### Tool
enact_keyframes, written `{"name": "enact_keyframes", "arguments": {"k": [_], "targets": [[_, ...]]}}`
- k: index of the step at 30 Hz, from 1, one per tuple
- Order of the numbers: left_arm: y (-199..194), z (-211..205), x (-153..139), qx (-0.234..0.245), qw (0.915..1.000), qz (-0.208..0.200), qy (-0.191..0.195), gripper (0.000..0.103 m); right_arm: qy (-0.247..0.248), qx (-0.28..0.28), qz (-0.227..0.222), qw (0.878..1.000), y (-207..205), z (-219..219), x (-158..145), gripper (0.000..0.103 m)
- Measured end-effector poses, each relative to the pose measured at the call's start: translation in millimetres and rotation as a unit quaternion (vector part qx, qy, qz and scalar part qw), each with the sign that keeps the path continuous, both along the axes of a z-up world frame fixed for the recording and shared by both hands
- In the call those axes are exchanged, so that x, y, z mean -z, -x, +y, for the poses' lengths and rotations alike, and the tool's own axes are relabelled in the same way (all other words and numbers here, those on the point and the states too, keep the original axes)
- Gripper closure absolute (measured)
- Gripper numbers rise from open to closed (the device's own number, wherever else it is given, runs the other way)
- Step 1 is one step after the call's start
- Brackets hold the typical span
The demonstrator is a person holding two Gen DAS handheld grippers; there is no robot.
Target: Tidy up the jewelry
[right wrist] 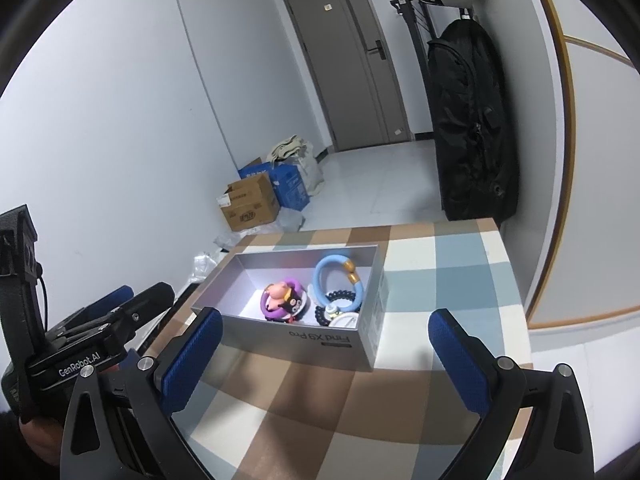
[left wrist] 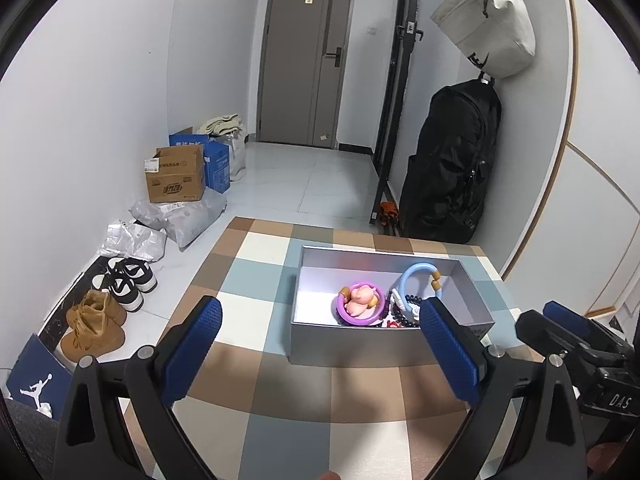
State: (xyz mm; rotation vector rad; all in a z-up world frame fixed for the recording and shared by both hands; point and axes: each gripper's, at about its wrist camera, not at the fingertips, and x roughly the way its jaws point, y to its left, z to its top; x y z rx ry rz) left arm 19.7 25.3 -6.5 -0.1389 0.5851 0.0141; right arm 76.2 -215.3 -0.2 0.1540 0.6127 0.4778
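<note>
A grey open box [left wrist: 362,344] [right wrist: 304,338] stands on the checkered table [left wrist: 280,408] [right wrist: 320,408]. Inside lie a purple ring with a pink figure [left wrist: 360,303] [right wrist: 280,298], a light blue ring with gold bands [left wrist: 420,272] [right wrist: 338,276], and a black bead bracelet [left wrist: 400,312] [right wrist: 340,298]. My left gripper [left wrist: 320,344] is open and empty, just short of the box's near wall. My right gripper [right wrist: 326,348] is open and empty, near the box's front right side. Each gripper shows in the other's view: the right one [left wrist: 576,340], the left one [right wrist: 100,312].
Left of the table on the floor are shoes [left wrist: 104,304], plastic parcels [left wrist: 176,216] and cardboard boxes [left wrist: 176,176] [right wrist: 250,202]. A black backpack [left wrist: 452,164] [right wrist: 472,120] and a beige bag [left wrist: 488,20] hang on a rack at the right wall. A door [left wrist: 304,60] is at the back.
</note>
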Motion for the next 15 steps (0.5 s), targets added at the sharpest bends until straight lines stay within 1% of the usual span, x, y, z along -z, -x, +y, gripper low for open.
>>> {"name": "enact_keyframes", "arguments": {"k": [3,11,15], "targets": [[-0.1,-1.7,-0.1,0.006,1.0000,0.001,-0.002,0.006,0.002,-0.001,0.006,1.000,-1.3,1.4,2.6,0.000],[3.2,-3.3,-2.7,0.000,0.9999,-0.007,-0.013,0.006,-0.003,0.003,0.009,1.000,-2.5,-1.9,3.1,0.000],[2.7,-1.6,-2.2,-0.003,0.9999,-0.007,-0.010,0.006,-0.007,0.004,0.011,1.000,-2.8,-3.1,3.3,0.000]]}}
